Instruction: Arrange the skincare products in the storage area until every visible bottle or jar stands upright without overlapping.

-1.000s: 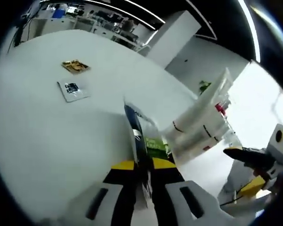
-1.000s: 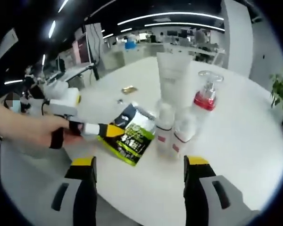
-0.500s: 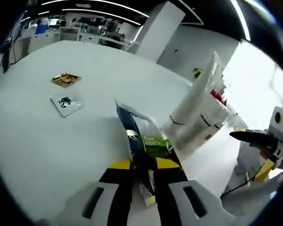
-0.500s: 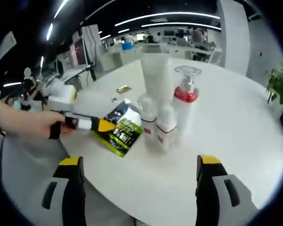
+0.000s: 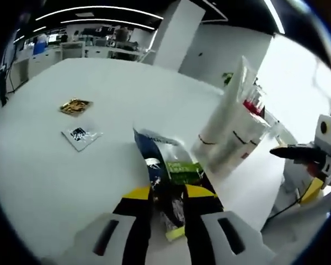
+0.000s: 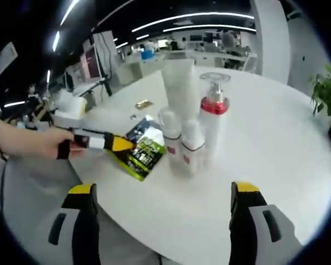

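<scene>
- Two flat packets, a gold one (image 5: 74,106) and a white one (image 5: 80,135), lie far out on the round white table (image 5: 55,165) in your left gripper view; your right gripper view shows the pump bottle's (image 6: 213,124) red collar clearly.
- Your left gripper (image 5: 166,194) is clamped on the green-and-blue sachet (image 5: 168,168), just beside the bottles.
- Your right gripper (image 6: 163,190) stands wide, holding nothing.
- Beyond the sachet, two small white bottles (image 6: 182,146), the pump bottle and a tall white tube (image 6: 181,91) stand upright, clustered.

This is a big office. Long ceiling lights (image 6: 209,15) shine above rows of desks (image 6: 209,55), by a white pillar (image 5: 174,33) and a plant (image 6: 326,94).
</scene>
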{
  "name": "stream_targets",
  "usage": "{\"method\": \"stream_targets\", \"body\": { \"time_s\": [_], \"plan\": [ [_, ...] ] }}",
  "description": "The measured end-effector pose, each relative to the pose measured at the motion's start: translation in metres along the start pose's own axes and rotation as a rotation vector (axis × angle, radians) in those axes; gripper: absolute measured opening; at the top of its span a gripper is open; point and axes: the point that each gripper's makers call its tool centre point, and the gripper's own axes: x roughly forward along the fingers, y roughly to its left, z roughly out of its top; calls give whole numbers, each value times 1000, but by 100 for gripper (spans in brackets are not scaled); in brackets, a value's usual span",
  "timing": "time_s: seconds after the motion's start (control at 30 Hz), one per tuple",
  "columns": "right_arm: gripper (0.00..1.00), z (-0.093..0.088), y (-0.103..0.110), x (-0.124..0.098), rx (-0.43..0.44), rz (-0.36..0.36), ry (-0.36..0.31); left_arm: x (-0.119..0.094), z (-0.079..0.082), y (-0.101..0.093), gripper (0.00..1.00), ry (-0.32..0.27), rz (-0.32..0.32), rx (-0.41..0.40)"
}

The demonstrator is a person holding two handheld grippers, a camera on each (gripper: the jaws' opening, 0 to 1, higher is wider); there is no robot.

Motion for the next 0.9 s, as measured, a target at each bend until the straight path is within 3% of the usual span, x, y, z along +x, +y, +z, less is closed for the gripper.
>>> {"method": "stream_targets", "body": {
  "time_s": [0.47, 0.9],
  "plan": [
    [99, -1, 4, 2, 3, 10, 0, -5, 0, 12, 19, 14, 35, 73],
    [99, 2, 14, 2, 8, 16, -13, -22, 5, 9, 30, -2, 26, 115]
  ]
}}
